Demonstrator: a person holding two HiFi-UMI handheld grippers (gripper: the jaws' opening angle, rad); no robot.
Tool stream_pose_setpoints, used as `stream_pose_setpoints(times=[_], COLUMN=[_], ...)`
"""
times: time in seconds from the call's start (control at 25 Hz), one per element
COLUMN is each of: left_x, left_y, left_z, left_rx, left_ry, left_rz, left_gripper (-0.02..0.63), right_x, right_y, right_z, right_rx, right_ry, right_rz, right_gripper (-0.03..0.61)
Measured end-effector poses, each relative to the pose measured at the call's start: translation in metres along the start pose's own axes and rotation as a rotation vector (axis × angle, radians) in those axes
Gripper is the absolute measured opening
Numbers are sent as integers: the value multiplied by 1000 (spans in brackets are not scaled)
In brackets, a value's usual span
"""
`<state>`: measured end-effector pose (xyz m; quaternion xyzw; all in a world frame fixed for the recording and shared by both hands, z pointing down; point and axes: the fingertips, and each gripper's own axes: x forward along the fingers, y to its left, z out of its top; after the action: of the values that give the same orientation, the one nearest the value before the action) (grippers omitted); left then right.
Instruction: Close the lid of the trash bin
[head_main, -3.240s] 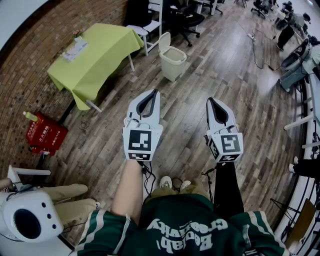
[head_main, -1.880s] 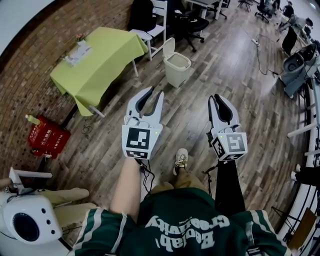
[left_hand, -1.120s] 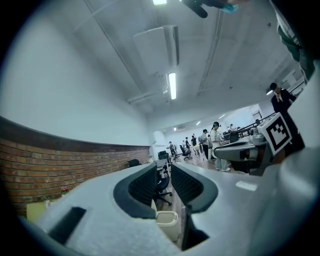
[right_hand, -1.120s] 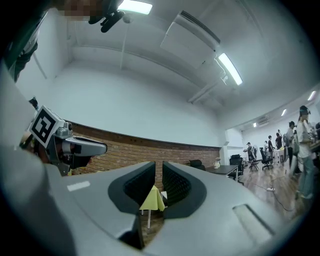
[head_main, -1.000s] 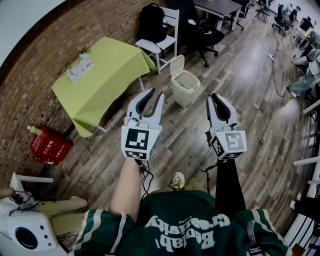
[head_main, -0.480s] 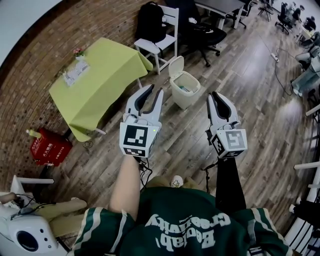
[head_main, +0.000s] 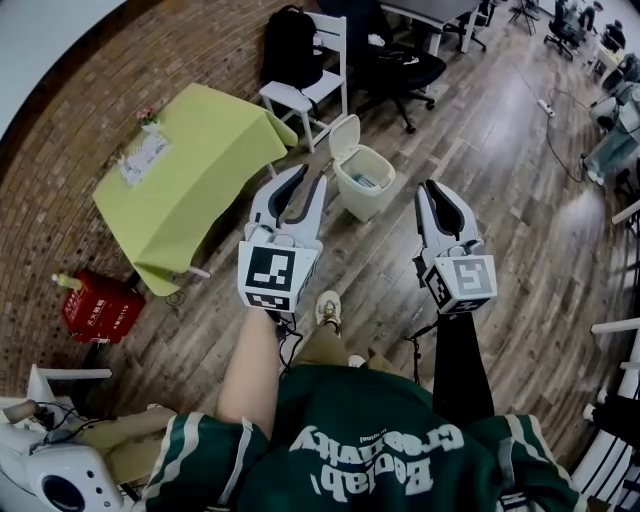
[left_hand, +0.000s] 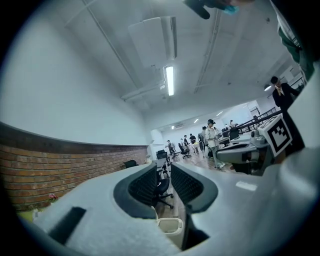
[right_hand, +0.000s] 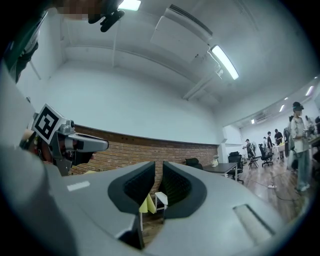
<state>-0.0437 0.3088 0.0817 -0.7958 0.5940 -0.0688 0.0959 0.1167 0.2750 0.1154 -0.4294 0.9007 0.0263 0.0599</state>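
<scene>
2 grippers are held out level over the wooden floor, both short of the trash bin, which serves here as the fixed mark. the trash bin is a pale, squarish bucket standing on the floor, and its lid stands upright on the bin's far-left edge, so the mouth is uncovered and something lies inside. the left gripper sits just on the near-left side of the bin in the head view, apart from it, its jaws spread in a clear v with nothing between them. in the left gripper view that gripper shows the same gap, and the trash bin appears low down through it, some way beyond the tips. the right gripper is on the near-right side of the bin, also apart from it. its jaws are drawn almost together, and the right gripper view shows only a thin slit between the pads, holding nothing. left of the bin stands a table under a yellow-green cloth, with a sheet of paper on it. beyond the bin is a white chair carrying a black backpack, and a black office chair is beyond it to the right. nearer than the bin, the person's shoe is on the floor between the 2 arms.
</scene>
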Motion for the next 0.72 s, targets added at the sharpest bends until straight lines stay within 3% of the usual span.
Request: stream_pose_setpoints(times=[0.36, 0.72], left_x=[50, 132], left_y=[22, 79], left_z=[-9, -21], left_rx=[11, 20], left_ry=[-18, -46], left_rz=[-31, -61], left_gripper=[84, 84], right_x=[48, 139], right_y=[-22, -52], right_z=[-9, -18], right_rx=[-14, -26], right_ry=[-6, -30], right_rz=[-12, -42], right_gripper=[60, 60])
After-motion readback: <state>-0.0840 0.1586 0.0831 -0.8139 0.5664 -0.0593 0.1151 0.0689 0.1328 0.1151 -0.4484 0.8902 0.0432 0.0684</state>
